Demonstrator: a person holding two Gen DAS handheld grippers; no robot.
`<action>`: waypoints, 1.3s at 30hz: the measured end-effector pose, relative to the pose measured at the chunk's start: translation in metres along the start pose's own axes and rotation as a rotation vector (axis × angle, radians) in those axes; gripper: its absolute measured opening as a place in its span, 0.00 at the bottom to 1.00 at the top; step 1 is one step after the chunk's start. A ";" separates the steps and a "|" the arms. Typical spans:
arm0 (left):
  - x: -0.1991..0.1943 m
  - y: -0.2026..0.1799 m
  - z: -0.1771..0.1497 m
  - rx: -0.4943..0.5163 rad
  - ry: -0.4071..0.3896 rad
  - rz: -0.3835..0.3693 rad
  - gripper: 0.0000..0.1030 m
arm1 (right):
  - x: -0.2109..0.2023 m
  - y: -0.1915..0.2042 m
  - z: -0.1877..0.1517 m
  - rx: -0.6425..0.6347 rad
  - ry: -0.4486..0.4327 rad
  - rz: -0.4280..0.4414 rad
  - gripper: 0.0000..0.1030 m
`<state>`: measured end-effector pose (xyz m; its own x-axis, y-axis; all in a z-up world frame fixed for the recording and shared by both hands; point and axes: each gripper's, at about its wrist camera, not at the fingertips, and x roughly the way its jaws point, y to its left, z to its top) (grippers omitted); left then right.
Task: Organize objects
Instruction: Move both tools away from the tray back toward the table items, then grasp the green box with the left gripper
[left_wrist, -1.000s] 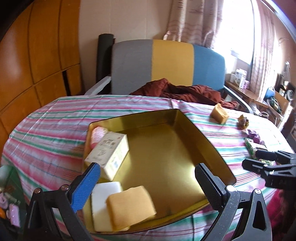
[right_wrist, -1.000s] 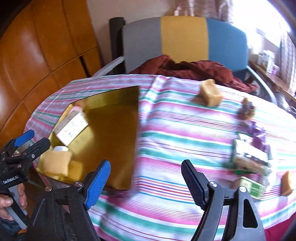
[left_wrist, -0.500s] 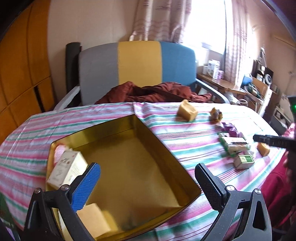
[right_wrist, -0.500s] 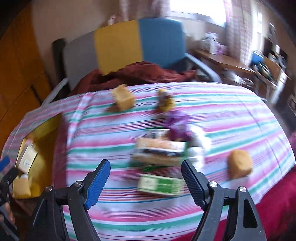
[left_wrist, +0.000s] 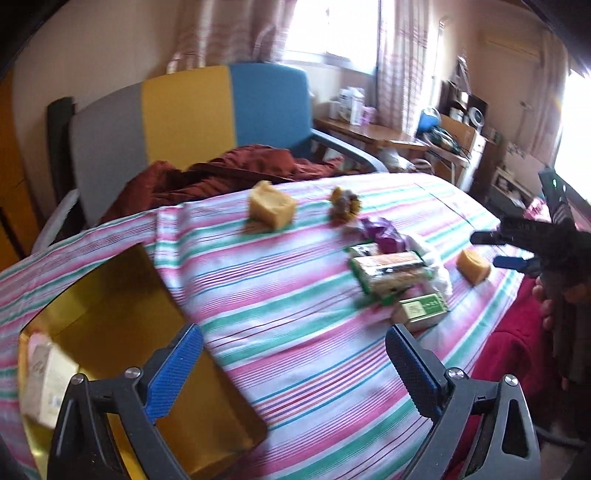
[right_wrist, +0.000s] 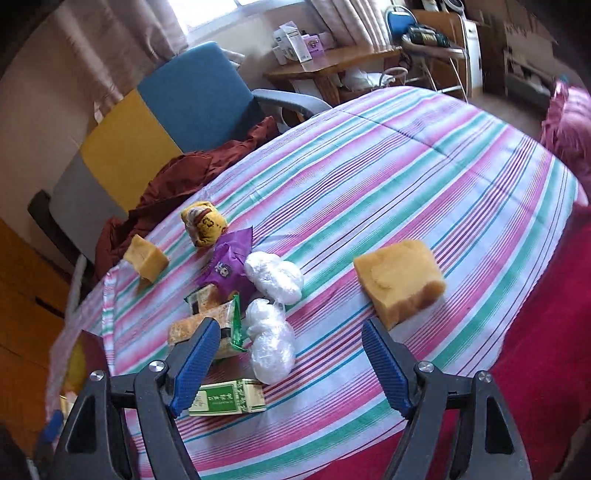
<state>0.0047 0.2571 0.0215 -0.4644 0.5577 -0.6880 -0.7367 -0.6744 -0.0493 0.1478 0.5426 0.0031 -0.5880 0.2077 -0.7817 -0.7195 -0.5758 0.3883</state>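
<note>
A gold tin box (left_wrist: 110, 332) lies at the left of the striped table, with a cream carton (left_wrist: 48, 373) inside it. My left gripper (left_wrist: 291, 369) hangs open and empty over the tin's right corner. My right gripper (right_wrist: 288, 362) is open and empty above a cluster of items: a green box (right_wrist: 229, 398), clear plastic bundles (right_wrist: 269, 339), green snack packs (right_wrist: 210, 325), a purple packet (right_wrist: 225, 262) and a yellow packet (right_wrist: 203, 221). A yellow sponge block (right_wrist: 402, 280) lies just beyond the right fingertip. Another sponge block (right_wrist: 146, 258) sits farther back.
A grey, yellow and blue chair (left_wrist: 192, 122) with a dark red cloth (left_wrist: 229, 170) stands behind the table. A wooden desk (right_wrist: 332, 62) with clutter is at the back right. Red fabric (right_wrist: 535, 332) hangs past the table's near right edge.
Both grippers have swung right, away from the gold tin and toward the loose items. The right gripper has rolled and now sits close over the cluster and the sponge block.
</note>
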 end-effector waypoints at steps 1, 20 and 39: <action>0.008 -0.008 0.002 0.017 0.007 -0.014 0.96 | 0.000 -0.002 0.000 0.013 -0.002 0.012 0.78; 0.097 -0.088 0.009 0.226 0.111 -0.241 0.91 | 0.003 -0.014 0.002 0.082 0.004 0.101 0.78; 0.130 -0.136 0.012 0.454 0.160 -0.276 0.94 | 0.002 -0.020 0.003 0.114 -0.006 0.187 0.78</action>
<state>0.0385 0.4276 -0.0528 -0.1696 0.5797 -0.7970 -0.9748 -0.2176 0.0492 0.1596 0.5569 -0.0045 -0.7172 0.1108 -0.6880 -0.6348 -0.5113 0.5794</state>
